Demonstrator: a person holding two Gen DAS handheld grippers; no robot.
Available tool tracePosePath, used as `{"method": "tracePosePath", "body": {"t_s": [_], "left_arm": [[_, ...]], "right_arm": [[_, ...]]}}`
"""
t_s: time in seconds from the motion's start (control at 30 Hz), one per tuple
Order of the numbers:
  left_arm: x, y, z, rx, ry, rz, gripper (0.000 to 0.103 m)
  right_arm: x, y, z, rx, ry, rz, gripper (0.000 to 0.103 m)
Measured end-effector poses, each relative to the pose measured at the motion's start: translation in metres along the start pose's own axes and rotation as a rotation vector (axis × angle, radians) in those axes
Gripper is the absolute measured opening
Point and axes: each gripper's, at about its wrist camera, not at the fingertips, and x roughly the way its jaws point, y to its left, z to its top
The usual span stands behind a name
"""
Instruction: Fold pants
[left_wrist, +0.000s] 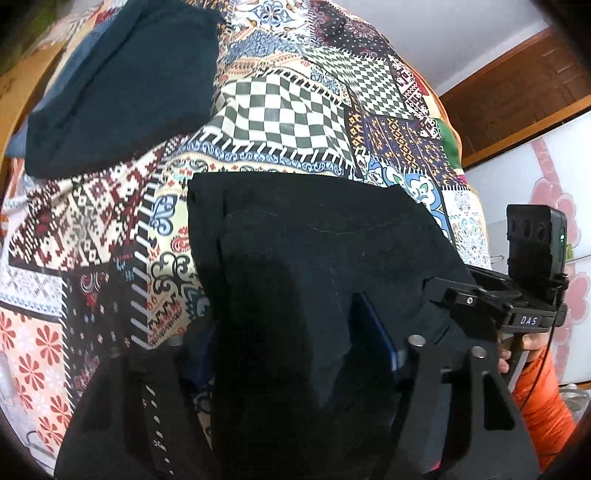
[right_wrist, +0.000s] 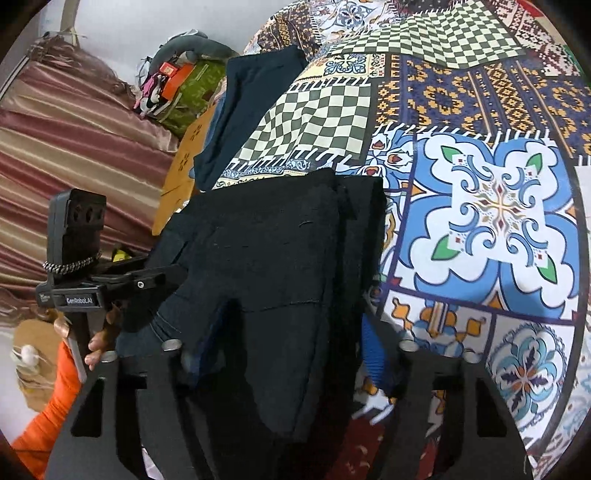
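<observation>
Pants (left_wrist: 314, 258) folded, tool (left_wrist: 295, 369) tips buried

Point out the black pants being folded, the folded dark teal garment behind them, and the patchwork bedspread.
Black pants (left_wrist: 314, 258): left wrist view, upper flat panel.
Folded dark teal garment (left_wrist: 125, 85): left wrist view, middle of its top.
Patchwork bedspread (right_wrist: 498, 206): right wrist view, bare blue floral patch.

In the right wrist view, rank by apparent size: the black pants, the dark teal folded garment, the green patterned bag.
1. black pants, though they sit closest to the camera, which inflates them.
2. dark teal folded garment, farther back.
3. green patterned bag, farthest and partly hidden, so true size is unsure.
</observation>
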Motion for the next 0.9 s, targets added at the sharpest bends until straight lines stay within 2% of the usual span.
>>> {"method": "tracePosePath", "body": {"t_s": [0.07,0.1,0.17,0.23,0.43,0.53,0.73,0.9], "left_arm": [[-0.005,-0.003,0.000,0.016,-0.024,0.026,0.053],[-0.008,-0.004,0.000,0.026,-0.033,0.029,0.048],[-0.018,-0.006,-0.001,0.045,-0.058,0.029,0.043],[-0.028,-0.010,-0.002,0.064,-0.086,0.029,0.038],[-0.086,-0.028,0.004,0.163,-0.246,0.078,0.033],[-0.124,-0.031,0.012,0.193,-0.344,0.119,0.032],[-0.184,-0.022,0.042,0.195,-0.512,0.201,0.032],[-0.212,0.004,0.071,0.170,-0.603,0.242,0.032]], "right_arm": [[0.000,0.002,0.002,-0.004,0.003,0.000,0.040],[-0.001,0.006,0.003,-0.015,-0.002,-0.007,0.037],[-0.006,0.013,0.003,-0.047,-0.014,-0.027,0.026],[-0.011,0.024,0.003,-0.080,-0.036,-0.049,0.023],[-0.026,0.059,0.016,-0.169,-0.121,-0.099,0.020],[-0.040,0.087,0.032,-0.221,-0.205,-0.093,0.020],[-0.064,0.146,0.075,-0.335,-0.377,-0.100,0.020],[-0.059,0.176,0.109,-0.369,-0.438,-0.091,0.020]]}}
